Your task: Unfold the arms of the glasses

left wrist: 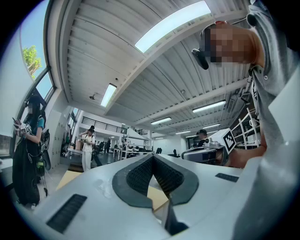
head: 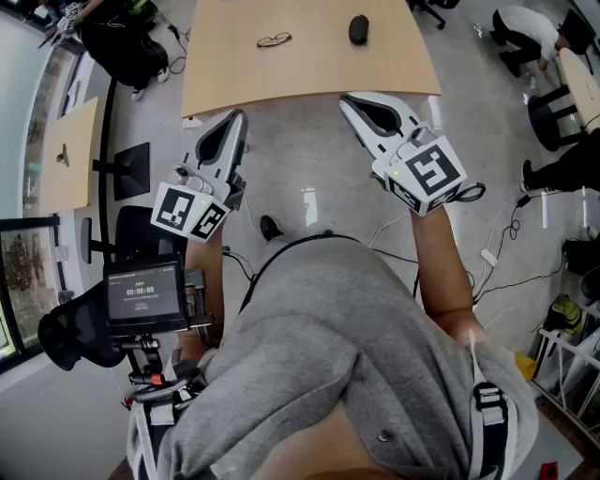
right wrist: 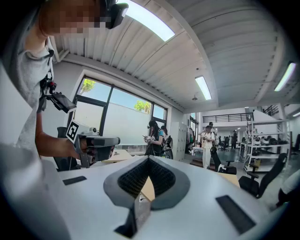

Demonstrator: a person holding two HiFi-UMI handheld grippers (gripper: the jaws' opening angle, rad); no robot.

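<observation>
Grey shirt (head: 347,328); glasses (head: 274,40) nr black object (head: 358,29)

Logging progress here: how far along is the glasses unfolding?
Nothing looks done: the glasses lie on the table, apart from both grippers. In hand: nothing; the left gripper and right gripper are shut, empty, short of the table. Left: reach, grip, unfold both arms.

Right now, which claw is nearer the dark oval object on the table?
Right. The right claw hovers short of the table, almost straight before the dark oval object; the left claw is farther left.
</observation>
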